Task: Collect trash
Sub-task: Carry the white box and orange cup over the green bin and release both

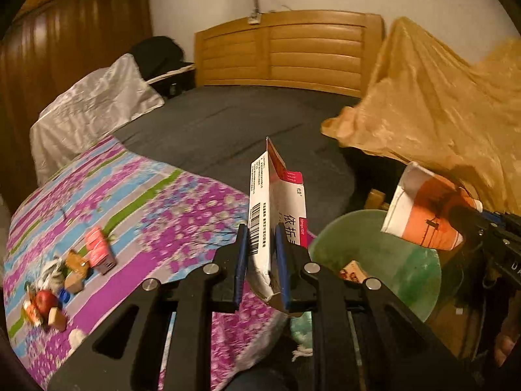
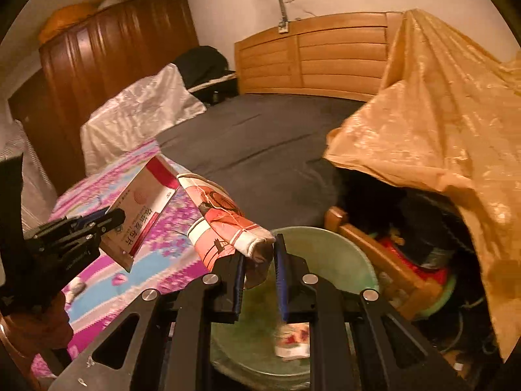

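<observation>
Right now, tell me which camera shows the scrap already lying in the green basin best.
The right wrist view: it looks down into the green basin, and the red-and-white scrap lies in plain sight on its bottom. In the left wrist view only a corner of the scrap peeks out behind that gripper's finger, near the basin's rim.

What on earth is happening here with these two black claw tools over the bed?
A person is tidying rubbish off a bed with a handheld gripper in each hand. The left gripper is shut on a white and pink medicine carton; the right gripper is shut on a crushed orange and white paper cup. Both hang by a pale green plastic basin, which already holds a small wrapper. More litter lies on the floral bedspread.
</observation>
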The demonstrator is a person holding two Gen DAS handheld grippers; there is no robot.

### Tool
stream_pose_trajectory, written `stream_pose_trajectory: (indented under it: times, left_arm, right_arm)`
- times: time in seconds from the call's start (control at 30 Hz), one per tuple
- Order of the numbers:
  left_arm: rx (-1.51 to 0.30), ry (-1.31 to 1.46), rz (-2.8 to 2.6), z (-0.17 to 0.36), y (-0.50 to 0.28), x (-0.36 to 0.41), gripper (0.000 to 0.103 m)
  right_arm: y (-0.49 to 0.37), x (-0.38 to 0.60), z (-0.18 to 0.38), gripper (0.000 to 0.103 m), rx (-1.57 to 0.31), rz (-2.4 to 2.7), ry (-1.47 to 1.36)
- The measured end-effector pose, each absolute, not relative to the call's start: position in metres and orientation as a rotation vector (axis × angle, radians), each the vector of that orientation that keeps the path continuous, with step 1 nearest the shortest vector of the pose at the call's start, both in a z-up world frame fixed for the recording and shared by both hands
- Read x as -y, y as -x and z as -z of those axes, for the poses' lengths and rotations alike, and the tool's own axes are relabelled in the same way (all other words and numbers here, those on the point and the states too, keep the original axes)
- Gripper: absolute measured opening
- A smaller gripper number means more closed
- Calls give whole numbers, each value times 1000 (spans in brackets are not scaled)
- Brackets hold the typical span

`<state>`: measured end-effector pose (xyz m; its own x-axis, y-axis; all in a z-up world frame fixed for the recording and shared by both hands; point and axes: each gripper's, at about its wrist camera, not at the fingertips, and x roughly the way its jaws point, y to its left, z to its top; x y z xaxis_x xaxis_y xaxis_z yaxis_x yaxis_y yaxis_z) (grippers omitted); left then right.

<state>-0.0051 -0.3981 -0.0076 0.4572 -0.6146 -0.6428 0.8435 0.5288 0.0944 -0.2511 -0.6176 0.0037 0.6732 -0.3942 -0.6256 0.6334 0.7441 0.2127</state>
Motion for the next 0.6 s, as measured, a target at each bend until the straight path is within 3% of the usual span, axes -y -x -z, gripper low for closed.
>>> stream_pose_trajectory:
  times: [0.6]
  left_arm:
    - [-593,-560,1051,34,50,453,16]
  right_arm:
    - [300,651,22,18,-670,771,-395]
